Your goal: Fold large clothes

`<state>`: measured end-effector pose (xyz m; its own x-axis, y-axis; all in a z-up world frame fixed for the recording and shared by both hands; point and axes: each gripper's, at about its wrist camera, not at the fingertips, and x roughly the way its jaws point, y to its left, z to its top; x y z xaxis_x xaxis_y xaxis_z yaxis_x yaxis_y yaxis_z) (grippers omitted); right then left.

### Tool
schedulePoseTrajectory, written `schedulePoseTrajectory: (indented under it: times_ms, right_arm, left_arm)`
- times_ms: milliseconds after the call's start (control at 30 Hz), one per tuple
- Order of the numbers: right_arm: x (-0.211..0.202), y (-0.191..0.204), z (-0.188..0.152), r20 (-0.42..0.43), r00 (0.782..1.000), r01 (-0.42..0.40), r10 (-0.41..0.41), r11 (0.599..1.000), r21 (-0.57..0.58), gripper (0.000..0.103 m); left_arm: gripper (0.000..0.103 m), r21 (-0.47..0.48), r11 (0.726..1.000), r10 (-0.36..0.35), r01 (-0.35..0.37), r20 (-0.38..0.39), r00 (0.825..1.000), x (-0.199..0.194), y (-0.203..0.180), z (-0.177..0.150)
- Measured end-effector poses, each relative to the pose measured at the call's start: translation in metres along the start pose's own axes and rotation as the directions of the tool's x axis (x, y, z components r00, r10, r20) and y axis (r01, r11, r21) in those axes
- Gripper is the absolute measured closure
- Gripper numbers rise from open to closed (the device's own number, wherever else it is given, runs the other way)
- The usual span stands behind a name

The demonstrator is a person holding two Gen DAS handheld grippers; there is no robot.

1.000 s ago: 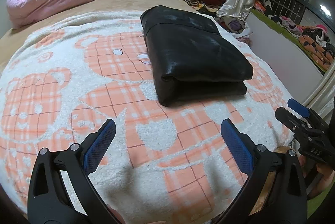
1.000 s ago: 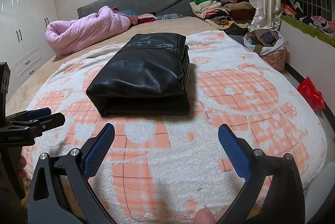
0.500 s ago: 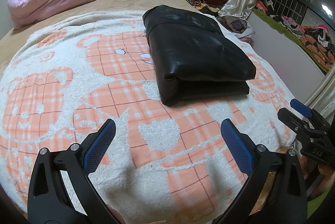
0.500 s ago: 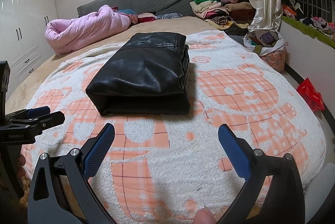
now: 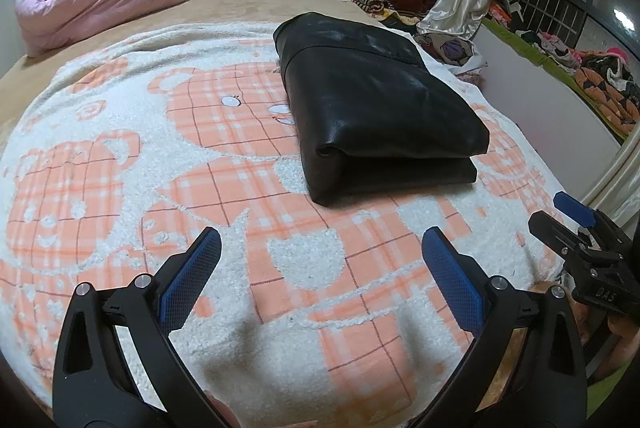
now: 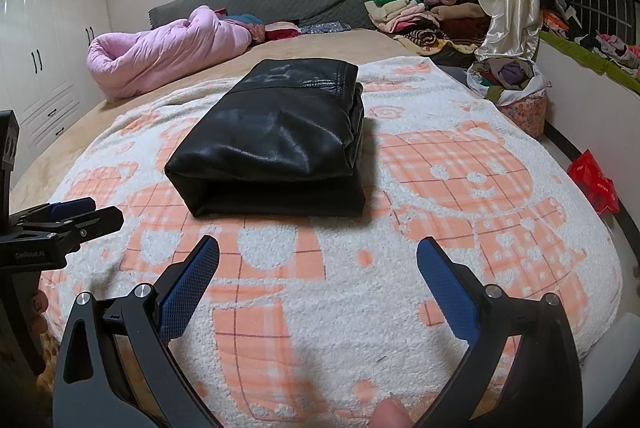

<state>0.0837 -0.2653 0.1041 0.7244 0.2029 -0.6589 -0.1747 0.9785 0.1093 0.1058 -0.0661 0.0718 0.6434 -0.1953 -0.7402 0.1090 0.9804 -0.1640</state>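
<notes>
Both my left tongs and right tongs hung apart, empty, near the bed's edge. The jacket lay folded mid-blanket. Folding looked done; next I'd probably withdraw or fetch another garment.

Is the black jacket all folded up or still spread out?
Folded up. The black jacket lies on the bear blanket as a neat thick rectangle, with stacked layers showing along its near edge. Neither gripper touches it.

A home bedroom: a bed with bear-print blanket, pink duvet at its head edge, white wardrobes, clothes piles by the far corner
</notes>
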Motion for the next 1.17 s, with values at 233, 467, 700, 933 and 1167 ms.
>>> schedulePoseTrajectory:
  times_ms: [233, 467, 700, 933, 1167]
  right_arm:
    - [0.001, 0.0, -0.001, -0.002, 1.0, -0.002, 0.002, 1.0, -0.002, 0.004]
    - [0.001, -0.002, -0.002, -0.005, 1.0, 0.006, -0.006, 1.0, -0.002, 0.004]
    - [0.001, -0.003, -0.002, -0.005, 1.0, 0.016, -0.016, 1.0, -0.004, 0.004]
    - [-0.013, -0.025, -0.005, 0.016, 0.999, 0.048, -0.048, 0.998, 0.051, 0.004]
    - [-0.066, -0.206, -0.046, -0.061, 0.888, 0.446, -0.456, 0.822, 0.355, 0.005]
  left_arm:
    - [0.009, 0.001, 1.0, 0.006, -0.006, 0.011, 1.0, -0.002, 0.003, 0.002]
    - [0.009, -0.004, 1.0, 0.024, -0.024, 0.009, 1.0, 0.0, 0.005, 0.0]
    - [0.009, -0.021, 1.0, 0.022, -0.023, -0.027, 0.999, 0.004, 0.01, -0.003]
    - [0.009, -0.102, 0.994, 0.034, -0.041, -0.062, 0.997, 0.011, 0.038, 0.002]
    - [0.009, -0.267, 0.939, 0.201, -0.217, -0.083, 0.976, 0.003, 0.187, 0.032]
